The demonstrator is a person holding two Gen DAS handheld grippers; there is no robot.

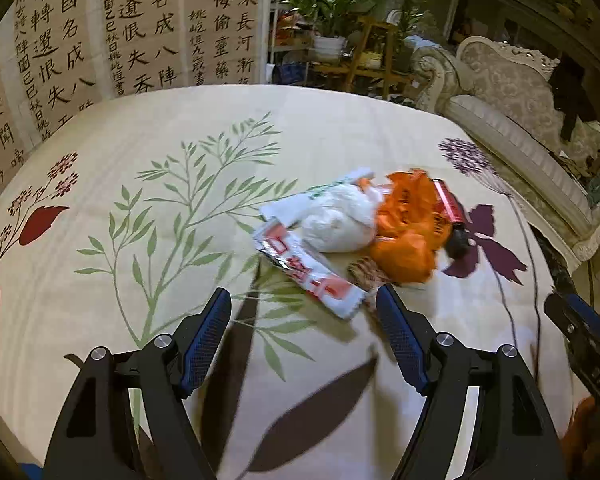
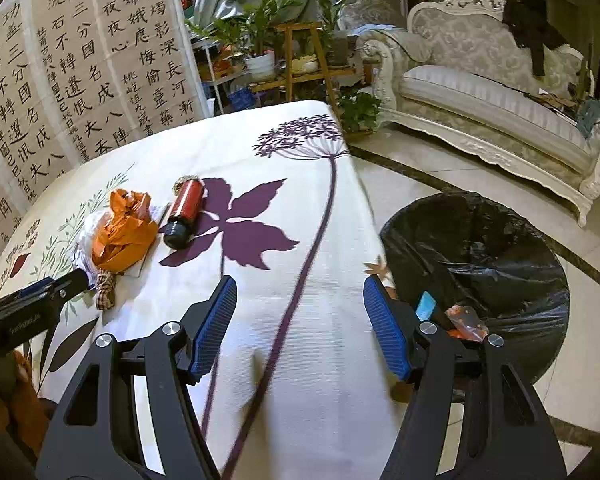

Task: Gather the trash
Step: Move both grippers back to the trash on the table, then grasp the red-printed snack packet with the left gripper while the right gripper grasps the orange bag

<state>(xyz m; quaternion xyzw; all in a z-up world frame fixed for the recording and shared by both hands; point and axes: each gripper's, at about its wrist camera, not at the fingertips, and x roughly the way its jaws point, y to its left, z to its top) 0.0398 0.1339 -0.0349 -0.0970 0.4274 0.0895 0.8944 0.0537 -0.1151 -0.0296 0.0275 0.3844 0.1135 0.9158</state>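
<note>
1. Table (image 1: 340, 128): covered by a cream cloth printed with green sprigs and purple flowers.
2. Trash pile, on the table: orange plastic bag (image 1: 408, 236); white crumpled bag (image 1: 340, 220) touching it; red-and-white wrapper (image 1: 312, 272) on the near side of the white bag; red bottle (image 2: 185, 212) with a black cap, lying flat just beside the orange bag.
3. Left gripper (image 1: 304, 332): jaws spread, nothing between them, above the table just short of the wrapper.
4. Right gripper (image 2: 300, 320): jaws spread, empty, over the table edge.
5. Bin (image 2: 500, 248): black-lined, on the floor beside the table; scraps lie inside.
</note>
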